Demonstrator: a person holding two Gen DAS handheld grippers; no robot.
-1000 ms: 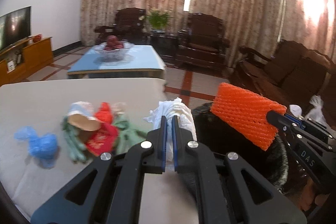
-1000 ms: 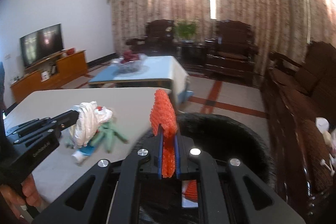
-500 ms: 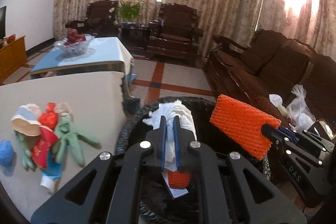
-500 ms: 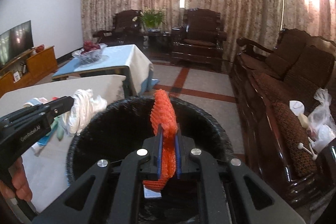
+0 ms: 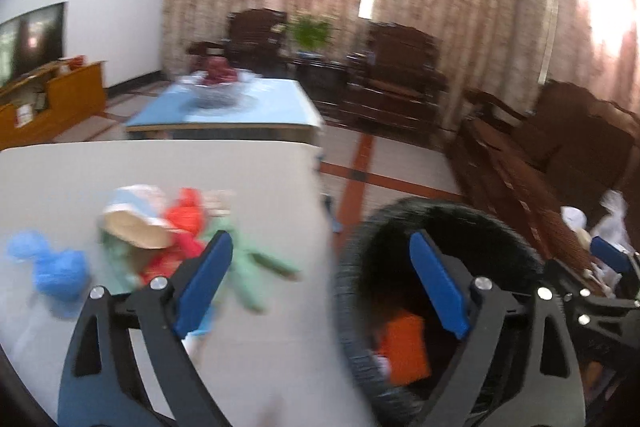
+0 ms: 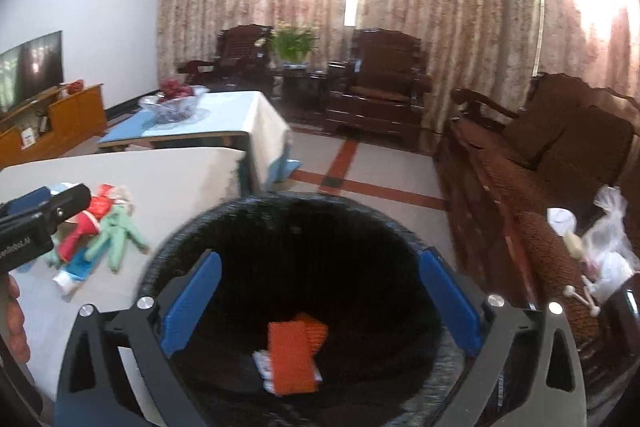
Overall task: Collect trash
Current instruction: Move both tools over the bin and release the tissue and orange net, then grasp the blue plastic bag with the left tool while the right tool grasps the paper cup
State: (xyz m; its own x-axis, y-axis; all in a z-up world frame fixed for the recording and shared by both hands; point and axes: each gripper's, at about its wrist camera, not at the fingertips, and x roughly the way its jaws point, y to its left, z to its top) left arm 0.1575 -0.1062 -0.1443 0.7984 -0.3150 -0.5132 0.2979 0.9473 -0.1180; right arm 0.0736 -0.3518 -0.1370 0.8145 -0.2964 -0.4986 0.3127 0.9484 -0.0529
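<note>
A black round bin (image 6: 296, 223) stands beside the white table (image 5: 168, 179). Inside it lies the orange foam net (image 6: 292, 355) on a white scrap. My right gripper (image 6: 318, 291) hangs over the bin's mouth, its jaws opening wide with nothing between them. My left gripper (image 5: 320, 275) straddles the table's edge and the bin (image 5: 360, 307), its jaws also opening and empty. On the table stays a heap of trash: a green glove (image 5: 244, 267), red wrappers (image 5: 184, 227), a paper cup (image 5: 136, 223) and a blue bag (image 5: 52, 267). The white tissue is out of sight.
A blue-topped coffee table (image 6: 224, 123) with a fruit bowl (image 6: 176, 103) stands behind the white table. Dark wooden armchairs (image 6: 384, 83) line the curtains, a sofa (image 6: 560, 163) runs along the right with white bags (image 6: 608, 243) on it. A TV cabinet (image 6: 52, 123) is at the left.
Both grippers went from shut to wide open. The orange foam net left the right gripper and lies in the bin; the white tissue left the left gripper, which swung back toward the table.
</note>
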